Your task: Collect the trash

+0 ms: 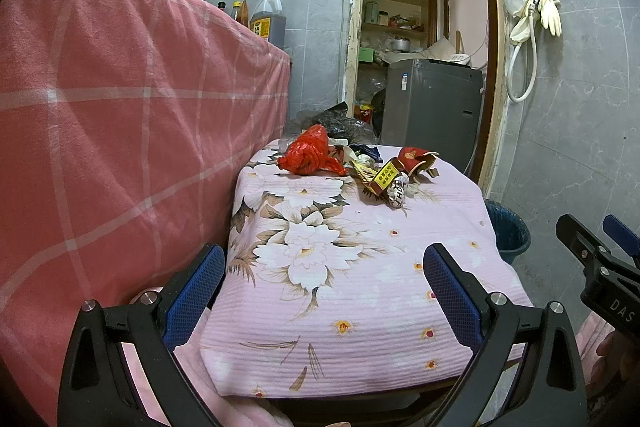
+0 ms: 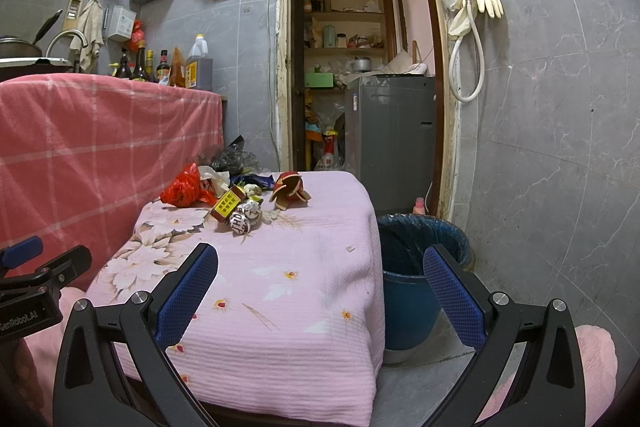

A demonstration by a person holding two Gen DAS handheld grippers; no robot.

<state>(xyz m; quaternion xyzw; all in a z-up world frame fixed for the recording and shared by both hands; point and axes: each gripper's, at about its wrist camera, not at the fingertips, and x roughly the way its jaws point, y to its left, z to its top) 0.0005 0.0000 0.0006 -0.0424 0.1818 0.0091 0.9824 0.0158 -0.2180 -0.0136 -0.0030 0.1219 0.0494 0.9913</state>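
Both grippers hang empty over the near end of the pink floral table, jaws spread wide: left gripper, right gripper. The trash sits bunched at the table's far end, well apart from either. From the left it lies at about 12 o'clock; from the right, nearer 11. A red plastic bag lies leftmost, then a yellow-labelled box and a crumpled printed wrapper, whose long axis runs roughly toward the cameras. The torn red carton lies rightmost. A blue bin stands just beside the table's right edge (likely favouring the right gripper for drops).
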